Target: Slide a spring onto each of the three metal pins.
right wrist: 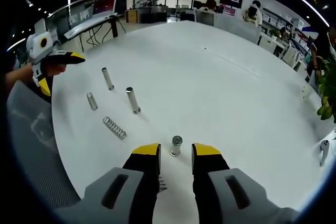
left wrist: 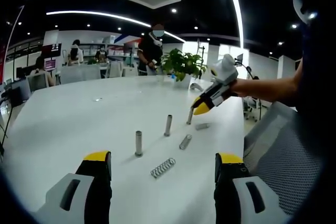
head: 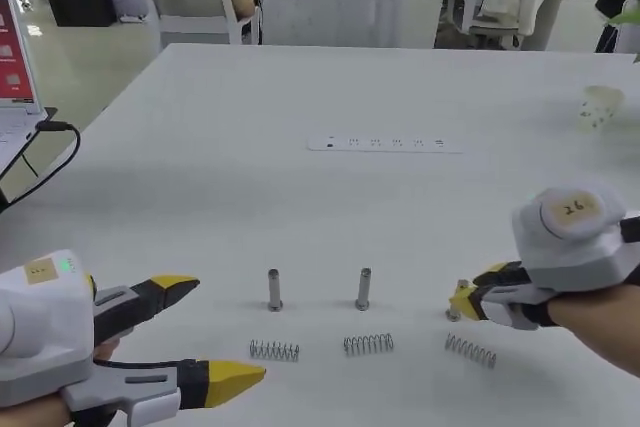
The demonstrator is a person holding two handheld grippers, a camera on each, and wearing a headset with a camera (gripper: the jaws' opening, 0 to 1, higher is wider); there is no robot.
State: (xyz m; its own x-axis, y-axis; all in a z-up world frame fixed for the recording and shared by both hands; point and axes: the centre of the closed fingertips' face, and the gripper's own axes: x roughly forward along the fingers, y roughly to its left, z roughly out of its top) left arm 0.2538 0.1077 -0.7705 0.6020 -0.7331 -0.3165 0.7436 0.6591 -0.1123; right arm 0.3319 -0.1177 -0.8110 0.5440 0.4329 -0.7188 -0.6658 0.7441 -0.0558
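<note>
Steel pins (head: 364, 288) — three upright, a spring (head: 369, 344) at 6 o'clock of each, none on | right gripper (right wrist: 176, 156) narrow astride right pin (right wrist: 176, 145), likely steadying | left gripper (head: 228, 328) wide at 9 o'clock, ready to pick.

1. The right gripper (right wrist: 176, 151) rises from the bottom of the view. Its yellow-tipped jaws stand apart on either side of the near pin (right wrist: 176, 145), which is upright on the white desk (right wrist: 220, 77), with a gap on each side.
2. The near spring (right wrist: 161, 184) peeks out from under one jaw.
3. To the left, the middle spring (right wrist: 114, 127) lies flat beside the upright middle pin (right wrist: 132, 100).
4. Beyond them are the far spring (right wrist: 92, 100) and the far pin (right wrist: 107, 78).
5. The left gripper (right wrist: 59, 71) is at the desk's edge, its jaws wide apart.
</note>
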